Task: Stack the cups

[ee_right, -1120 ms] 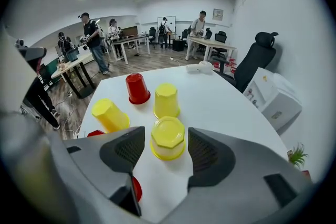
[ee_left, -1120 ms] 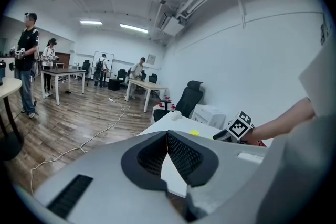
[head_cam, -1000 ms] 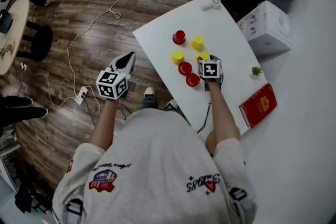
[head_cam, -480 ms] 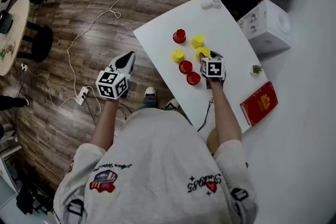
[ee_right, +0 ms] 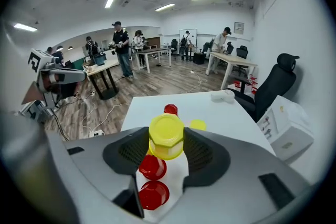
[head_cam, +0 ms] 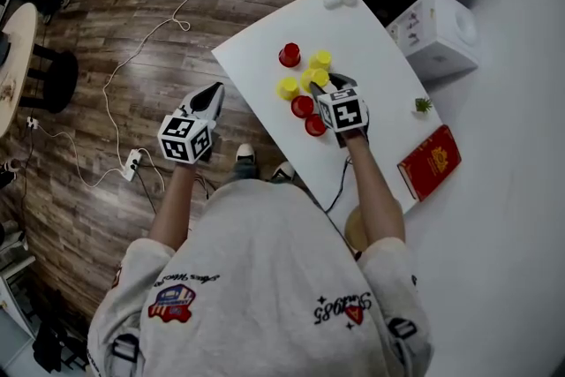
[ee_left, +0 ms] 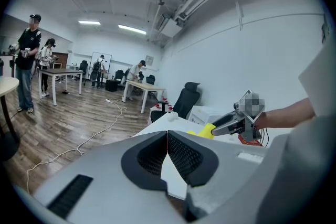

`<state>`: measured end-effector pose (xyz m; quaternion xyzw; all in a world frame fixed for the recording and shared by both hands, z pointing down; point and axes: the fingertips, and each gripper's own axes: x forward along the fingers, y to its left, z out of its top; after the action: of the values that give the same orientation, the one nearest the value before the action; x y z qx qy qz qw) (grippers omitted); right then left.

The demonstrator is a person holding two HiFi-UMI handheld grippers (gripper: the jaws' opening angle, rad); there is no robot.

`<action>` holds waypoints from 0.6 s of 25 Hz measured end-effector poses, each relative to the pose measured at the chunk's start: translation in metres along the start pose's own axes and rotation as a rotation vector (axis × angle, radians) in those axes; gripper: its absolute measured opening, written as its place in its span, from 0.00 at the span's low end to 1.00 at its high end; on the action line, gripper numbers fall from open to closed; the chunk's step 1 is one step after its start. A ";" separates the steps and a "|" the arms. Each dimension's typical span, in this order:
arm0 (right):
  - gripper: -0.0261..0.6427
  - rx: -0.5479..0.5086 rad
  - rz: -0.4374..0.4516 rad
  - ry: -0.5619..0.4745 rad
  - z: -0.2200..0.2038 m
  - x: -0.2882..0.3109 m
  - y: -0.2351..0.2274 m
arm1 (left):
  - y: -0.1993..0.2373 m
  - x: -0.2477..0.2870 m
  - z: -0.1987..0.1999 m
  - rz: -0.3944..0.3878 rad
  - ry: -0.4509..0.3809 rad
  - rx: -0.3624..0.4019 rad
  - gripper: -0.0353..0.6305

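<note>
Between the jaws of the right gripper (ee_right: 167, 150) sits a yellow cup (ee_right: 166, 136), its flat six-sided end turned toward the gripper's camera. These jaws have just been closing, and their dark pads now press on the cup from both sides, holding it above the white table (head_cam: 256, 57).

Under the jaws and back toward the person, a near red cup (ee_right: 154, 194) and a second red cup (ee_right: 152, 167) stand on the tabletop, one just behind the other. Past the jaw tips stands a far red cup (ee_right: 170, 109), and a far yellow cup (ee_right: 197, 124) is just to its right. From overhead, a side yellow cup (head_cam: 287, 88) stands a little to the left of the jaws.

Well off to the right of the right gripper's jaws, away from the cups, lie a red book (head_cam: 429, 162), a small green plant (head_cam: 424, 105) and a white box (head_cam: 437, 35).

Well to the left of the table, the left gripper (ee_left: 167, 139) hangs over the wooden floor (head_cam: 132, 31), far from every cup. Its jaws are together, meeting tip to tip. Ahead of those tips and to the right, the other gripper shows with the yellow cup at its end. A pale cable (head_cam: 141, 44) trails across the boards beyond the left jaws.
</note>
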<state>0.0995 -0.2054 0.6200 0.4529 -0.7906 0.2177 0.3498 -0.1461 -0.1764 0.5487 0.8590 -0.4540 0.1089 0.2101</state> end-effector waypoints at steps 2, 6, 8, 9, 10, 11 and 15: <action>0.35 -0.038 0.010 0.007 0.004 -0.001 0.012 | 0.000 0.000 -0.001 -0.001 0.000 -0.001 0.06; 0.35 -0.082 0.045 0.071 -0.011 0.007 0.034 | 0.003 -0.002 -0.002 0.004 -0.001 -0.006 0.06; 0.36 -0.098 0.056 0.087 -0.015 0.012 0.041 | 0.006 -0.004 -0.003 0.009 -0.001 -0.008 0.06; 0.36 -0.101 0.061 0.093 -0.017 0.013 0.043 | 0.007 -0.004 -0.003 0.011 -0.002 -0.010 0.06; 0.36 -0.103 0.066 0.098 -0.017 0.015 0.045 | 0.008 -0.005 -0.003 0.014 -0.002 -0.011 0.06; 0.36 -0.104 0.069 0.100 -0.018 0.016 0.047 | 0.009 -0.006 -0.003 0.016 -0.002 -0.012 0.06; 0.36 -0.123 0.068 0.086 -0.013 0.018 0.048 | 0.011 -0.006 -0.003 0.021 -0.001 -0.014 0.06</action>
<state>0.0566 -0.1835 0.6402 0.3935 -0.8018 0.1997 0.4030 -0.1584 -0.1754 0.5521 0.8527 -0.4639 0.1073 0.2148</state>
